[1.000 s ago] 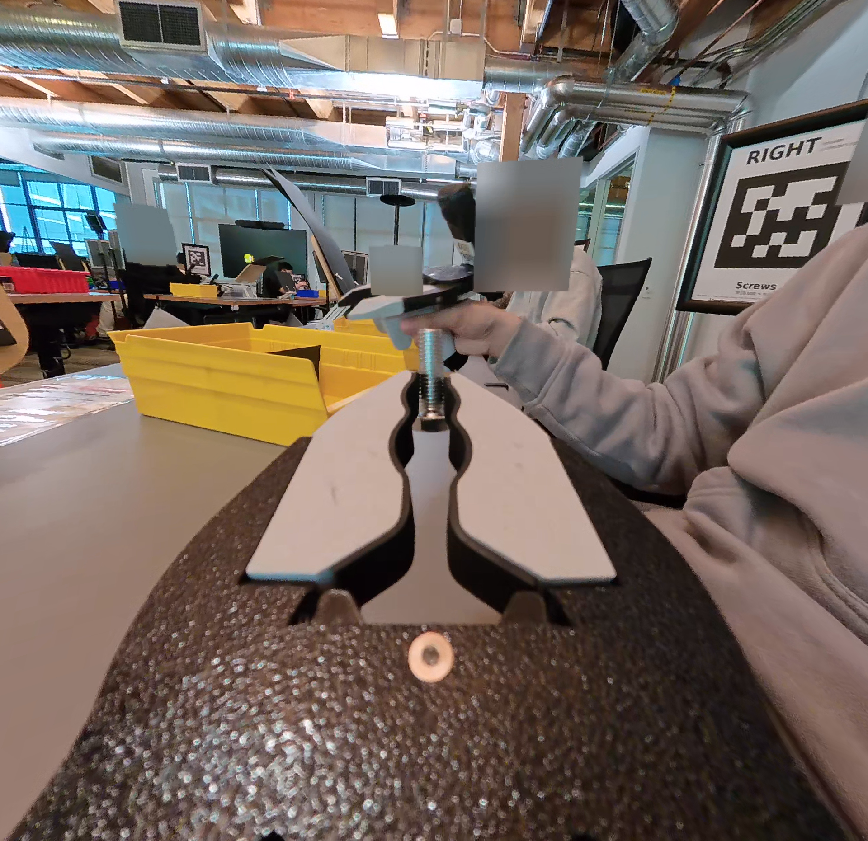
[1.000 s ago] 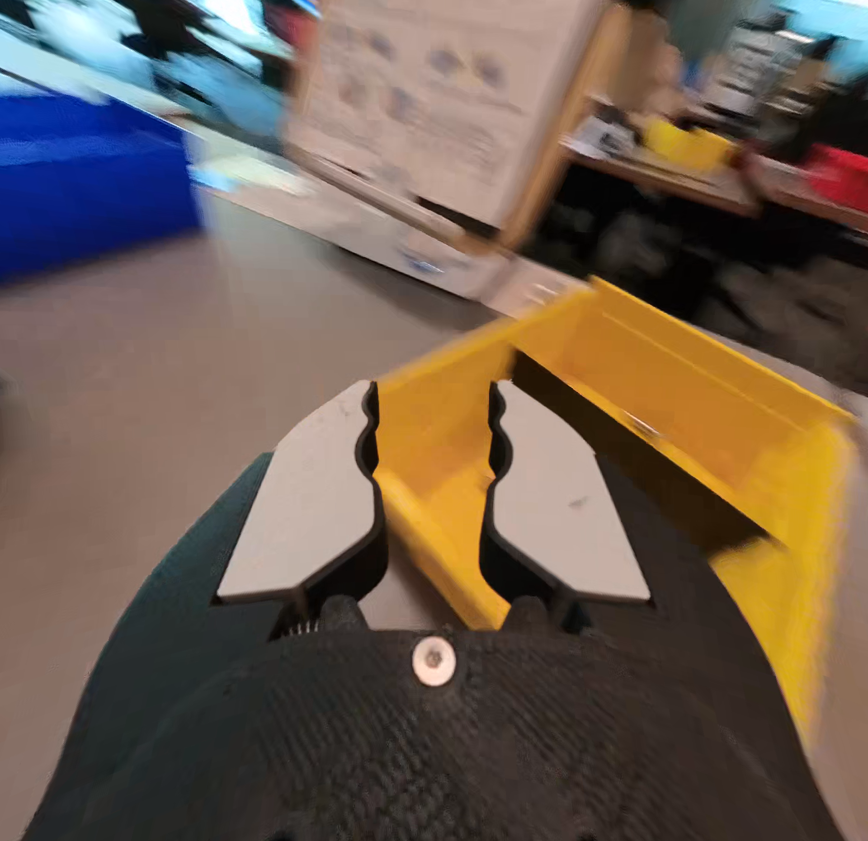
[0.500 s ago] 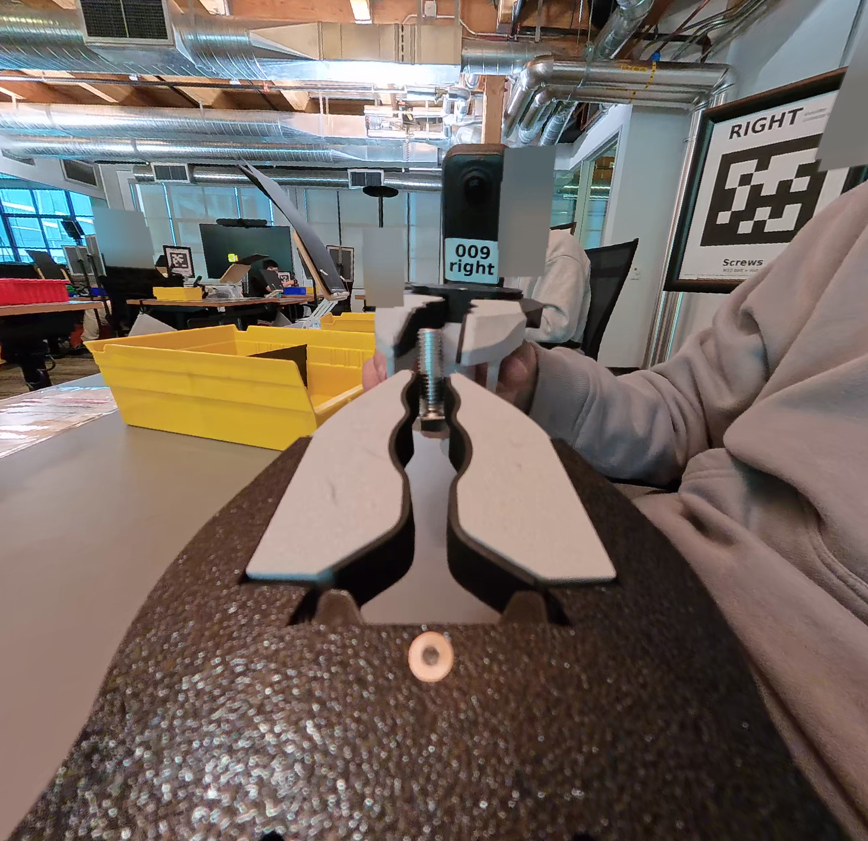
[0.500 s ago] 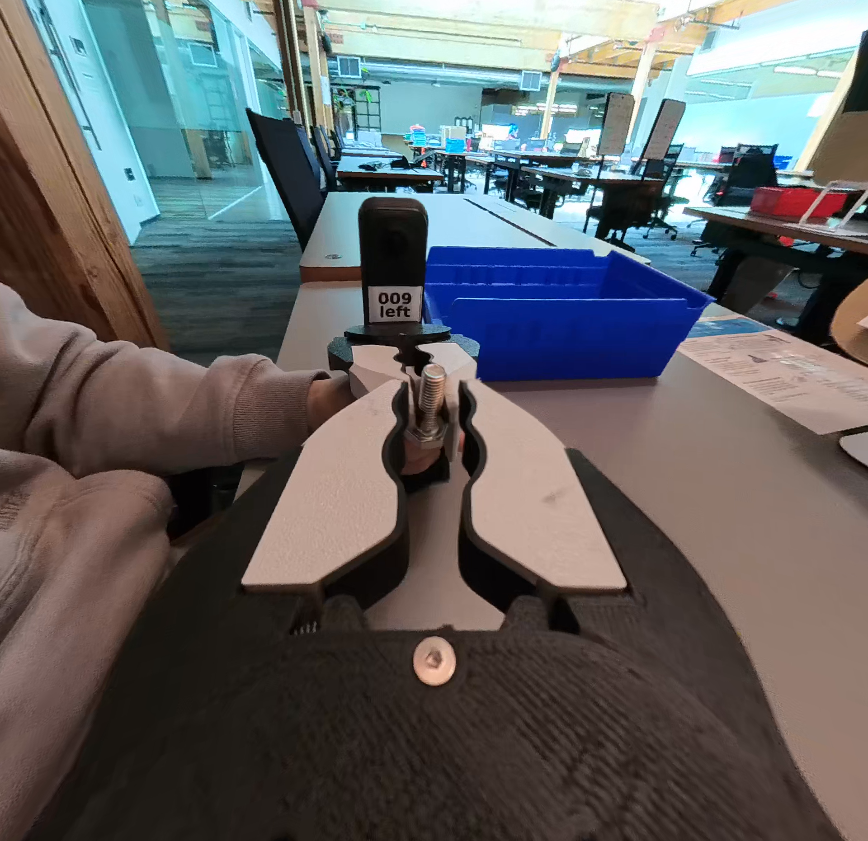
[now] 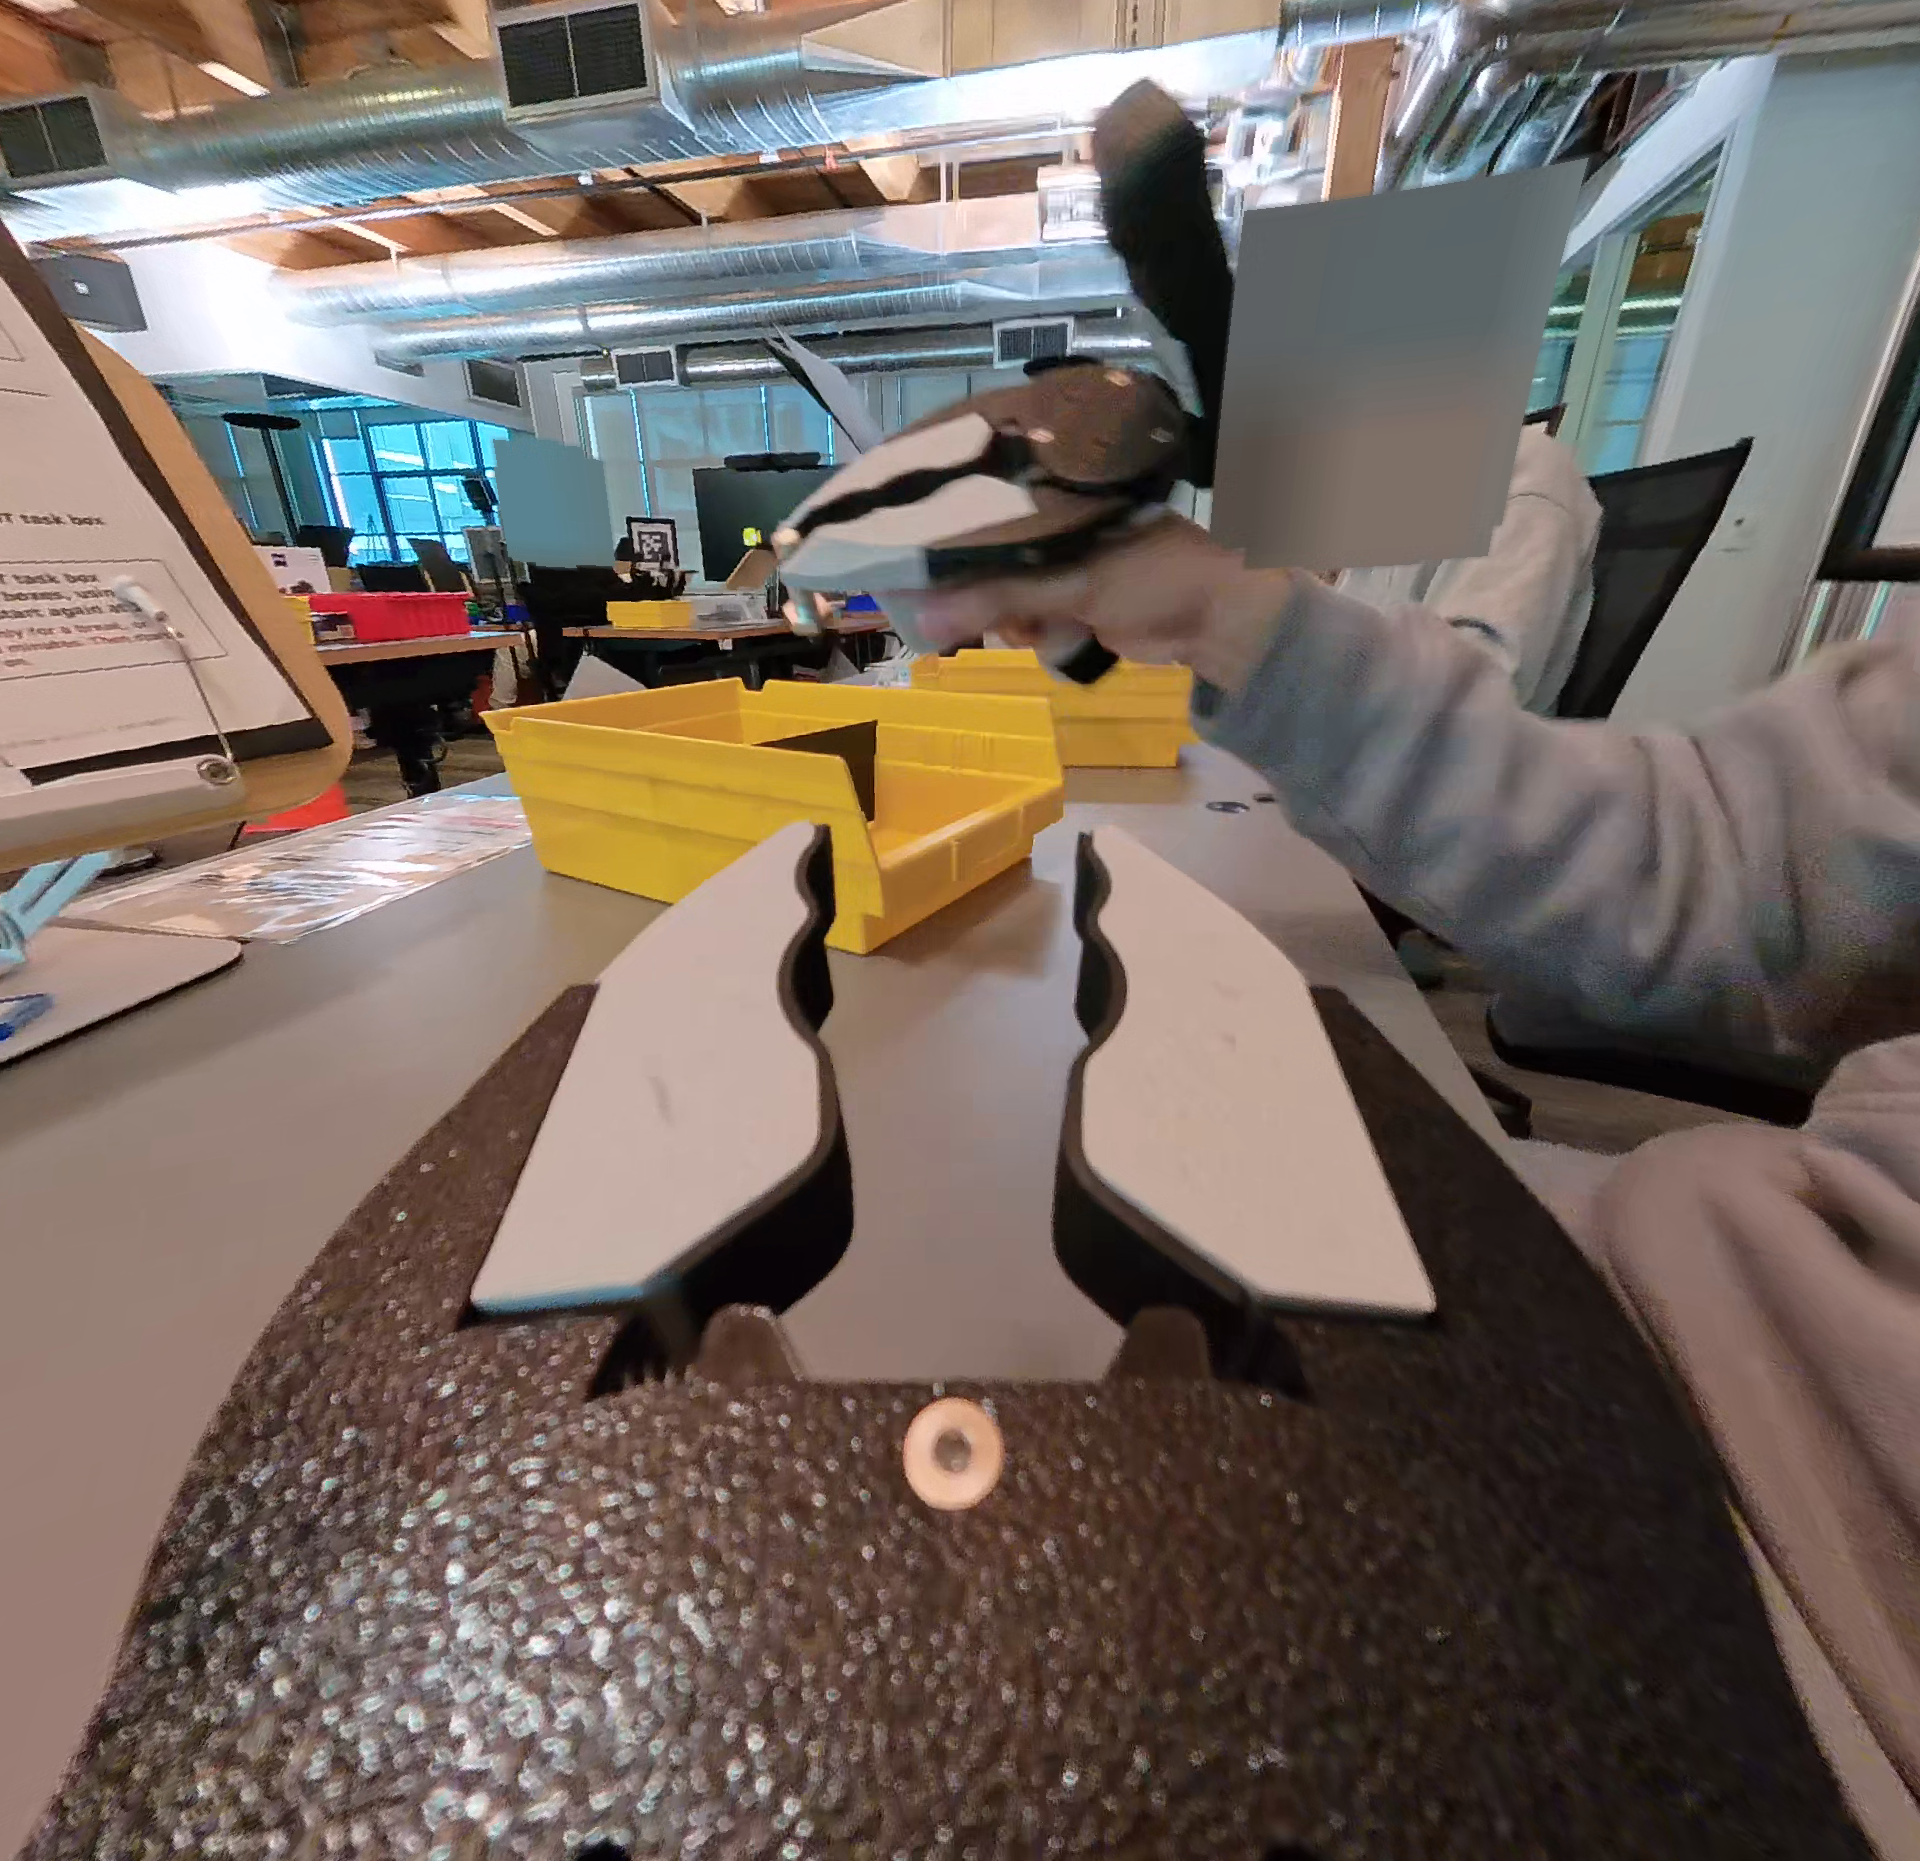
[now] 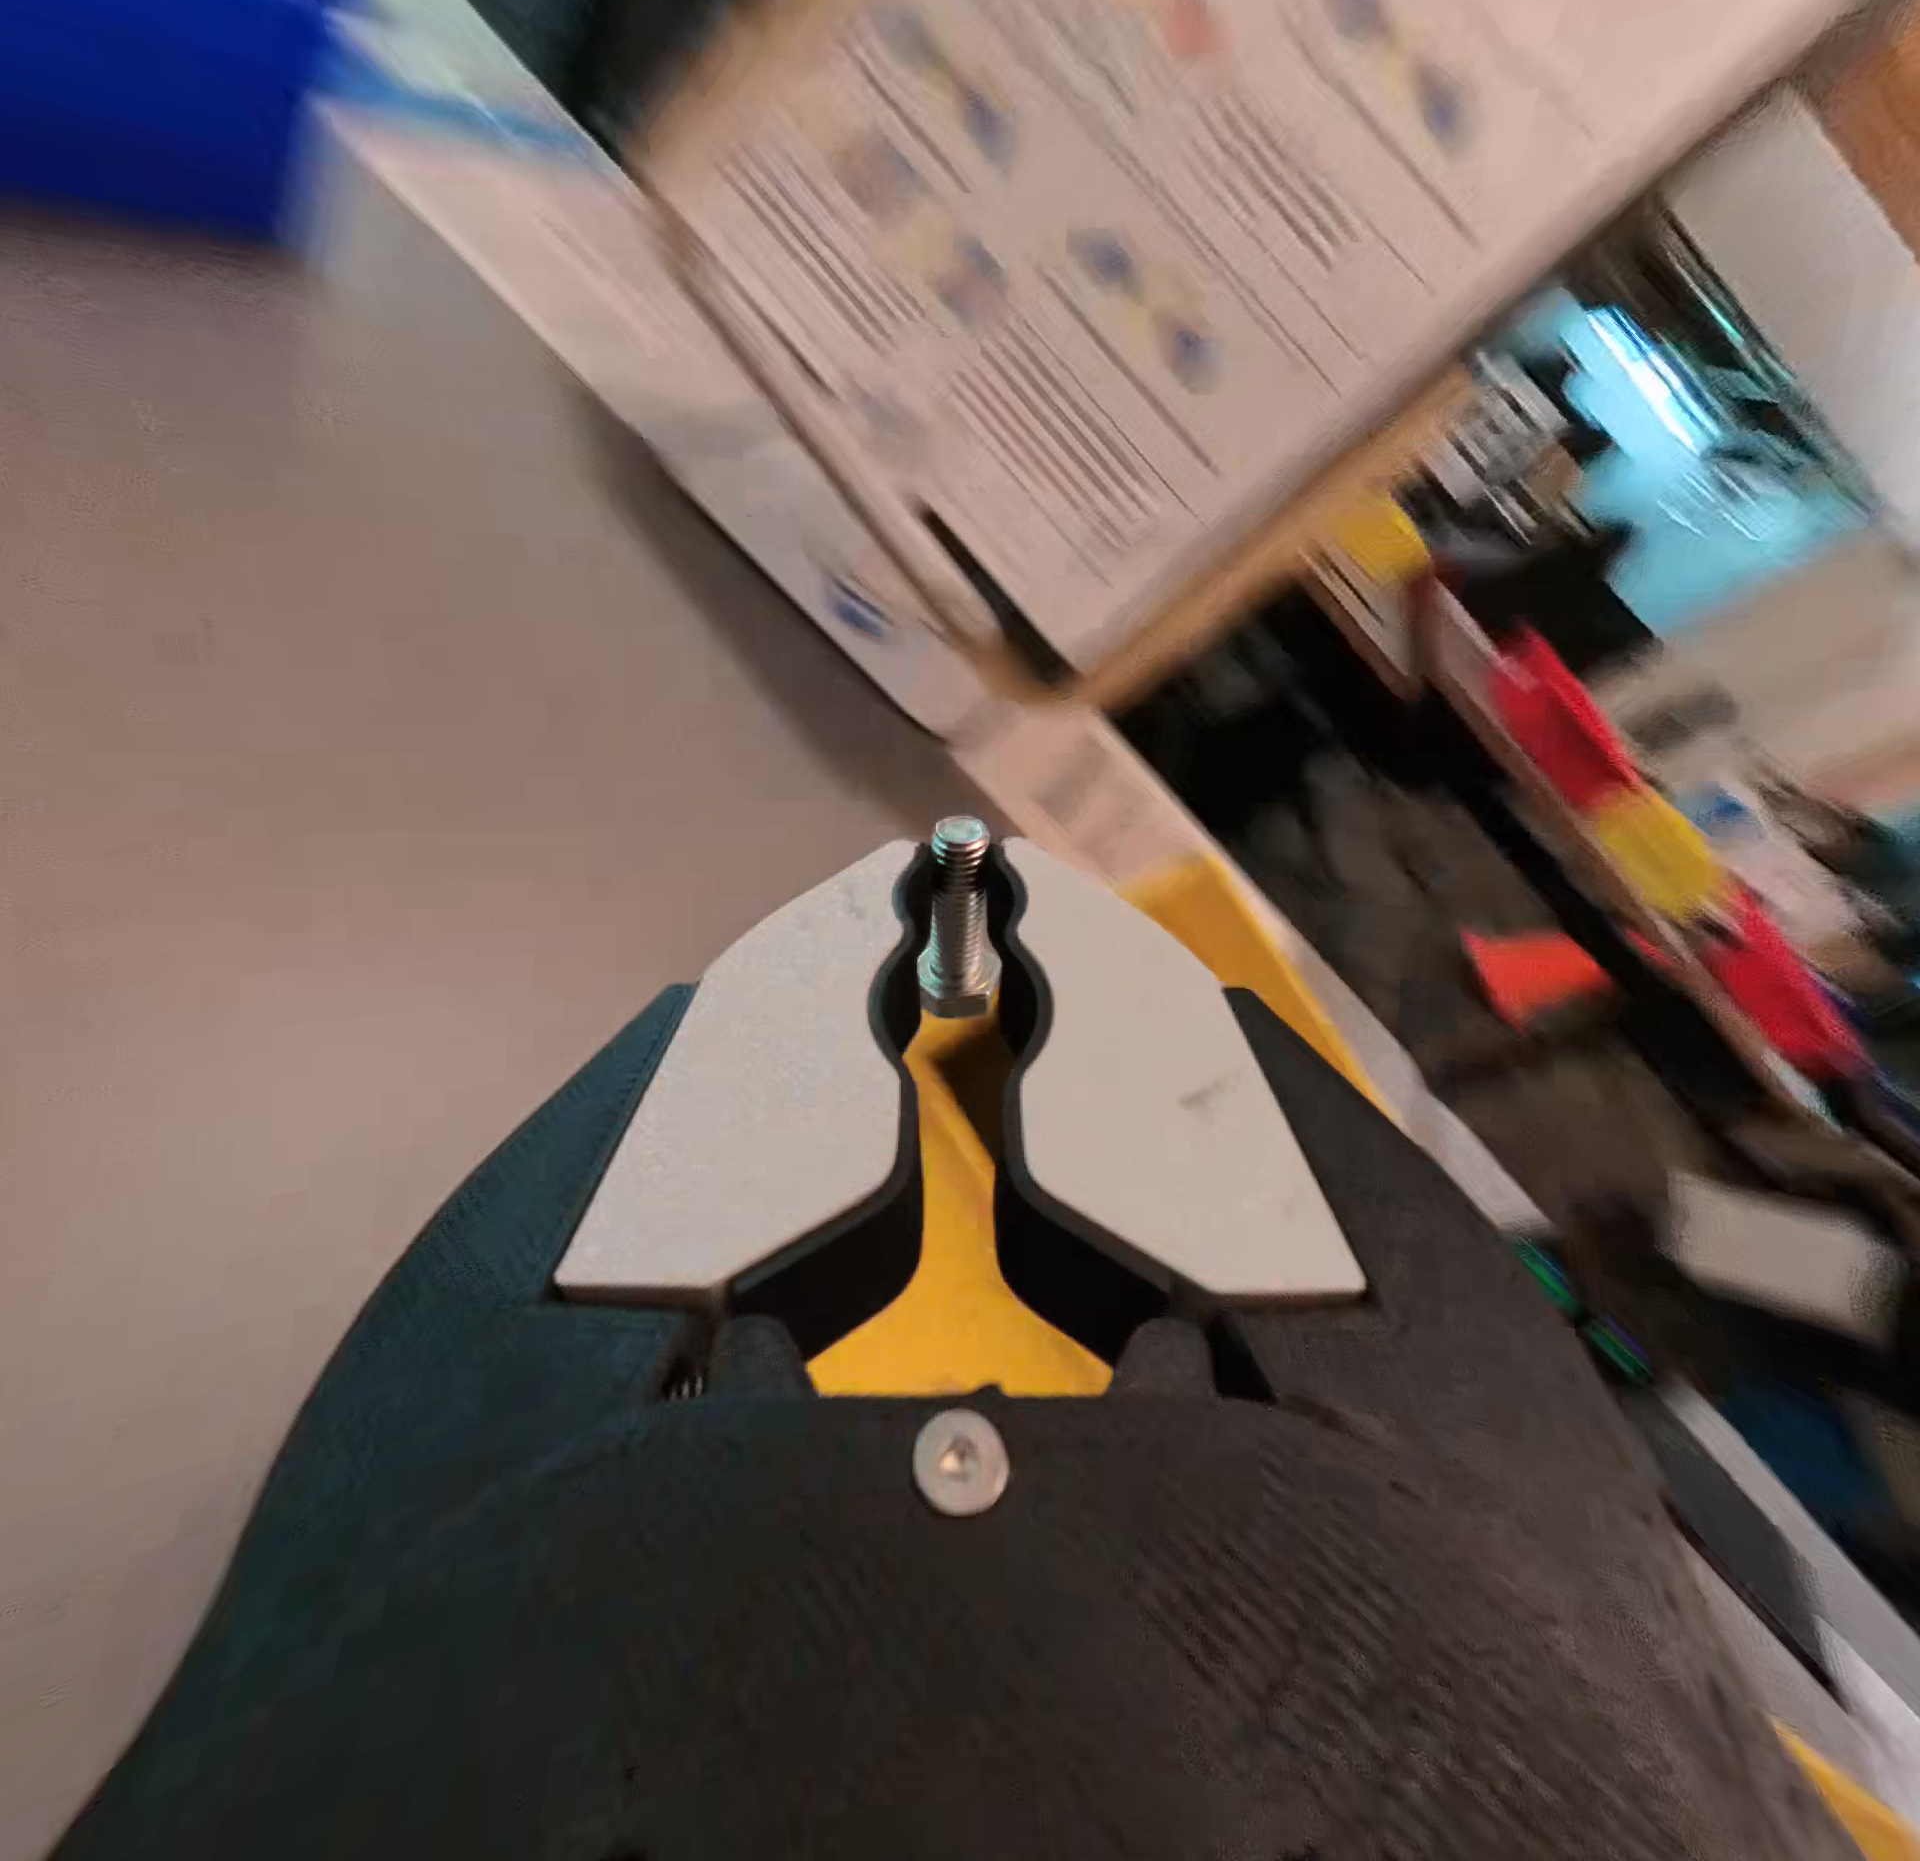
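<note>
My right gripper [image 6: 961, 861] is shut on a silver hex bolt [image 6: 958, 933]. The threaded end sticks out past the fingertips and the hex head sits back between the pads. This gripper hangs over the yellow bin [image 6: 951, 1302]. In the left wrist view it shows blurred [image 5: 795, 570], held up in a hand above the yellow bin [image 5: 727, 788]. My left gripper [image 5: 951, 855] is open and empty, low over the grey table [image 5: 208, 1136], with the bin's near corner just beyond its left fingertip.
A second yellow bin [image 5: 1101, 710] stands behind the first. A printed board on a wooden stand [image 5: 125, 606] is at the left, with a laminated sheet [image 5: 301, 866] on the table beside it. A blue bin [image 6: 135, 76] is at far left. The person's grey sleeve [image 5: 1558, 876] crosses the right. About 20 cm separates my left fingertips from my right.
The bolt passed from my left gripper to my right. The right pads shut on it, the left jaws opened, and the right gripper swung away up over the yellow bin.
</note>
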`<state>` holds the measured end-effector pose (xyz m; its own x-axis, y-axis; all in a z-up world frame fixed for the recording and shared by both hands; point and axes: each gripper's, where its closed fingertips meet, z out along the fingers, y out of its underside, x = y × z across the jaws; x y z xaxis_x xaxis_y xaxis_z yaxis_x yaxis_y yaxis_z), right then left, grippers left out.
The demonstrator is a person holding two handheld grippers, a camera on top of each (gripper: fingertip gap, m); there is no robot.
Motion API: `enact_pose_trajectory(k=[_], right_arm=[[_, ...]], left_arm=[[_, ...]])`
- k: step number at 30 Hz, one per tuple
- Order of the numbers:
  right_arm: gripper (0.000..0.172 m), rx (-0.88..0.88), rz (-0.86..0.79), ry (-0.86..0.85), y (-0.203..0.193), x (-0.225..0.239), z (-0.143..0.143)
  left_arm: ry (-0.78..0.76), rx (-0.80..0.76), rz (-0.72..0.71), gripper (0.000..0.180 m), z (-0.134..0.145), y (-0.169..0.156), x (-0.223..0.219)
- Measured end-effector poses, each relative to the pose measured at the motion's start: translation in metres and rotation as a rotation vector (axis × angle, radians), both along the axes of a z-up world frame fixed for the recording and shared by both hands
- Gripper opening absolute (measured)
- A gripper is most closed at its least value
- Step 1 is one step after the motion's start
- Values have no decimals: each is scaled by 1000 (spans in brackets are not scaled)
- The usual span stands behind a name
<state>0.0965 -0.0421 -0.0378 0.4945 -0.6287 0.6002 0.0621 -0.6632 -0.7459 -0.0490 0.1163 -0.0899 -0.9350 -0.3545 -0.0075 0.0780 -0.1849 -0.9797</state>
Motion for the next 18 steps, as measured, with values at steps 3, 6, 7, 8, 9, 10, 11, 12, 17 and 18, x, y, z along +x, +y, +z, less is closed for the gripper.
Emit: enact_pose_trajectory(k=[3, 6, 7, 8, 9, 10, 11, 12, 17, 18], right_arm=[[10, -203, -274, 110, -85, 75, -13], [10, -355, -393, 247, -138, 123, -42], [10, -383, -403, 279, -147, 134, -52], [10, -409, -405, 305, -153, 142, -61], [10, -438, -399, 336, -158, 148, -71], [10, -453, -401, 367, -162, 152, -81], [10, -444, -411, 390, -165, 157, -89], [13, -404, -412, 386, -165, 163, -92], [40, -109, -414, 282, -158, 178, -66], [44, -56, -391, 264, -155, 177, -59]], left_arm=[[-8, 60, 8, 46, -6, -6, 0], [-32, 125, 32, 48, -12, -13, -1], [-31, 142, 50, 49, -14, -14, 1], [-18, 153, 69, 49, -15, -14, 2], [0, 156, 86, 49, -15, -14, 4], [17, 152, 107, 49, -13, -12, 6], [33, 149, 140, 49, -10, -7, 9], [48, 154, 179, 49, -7, 1, 14], [191, 266, 511, 54, 19, 101, 43], [223, 277, 575, 55, 26, 129, 46]])
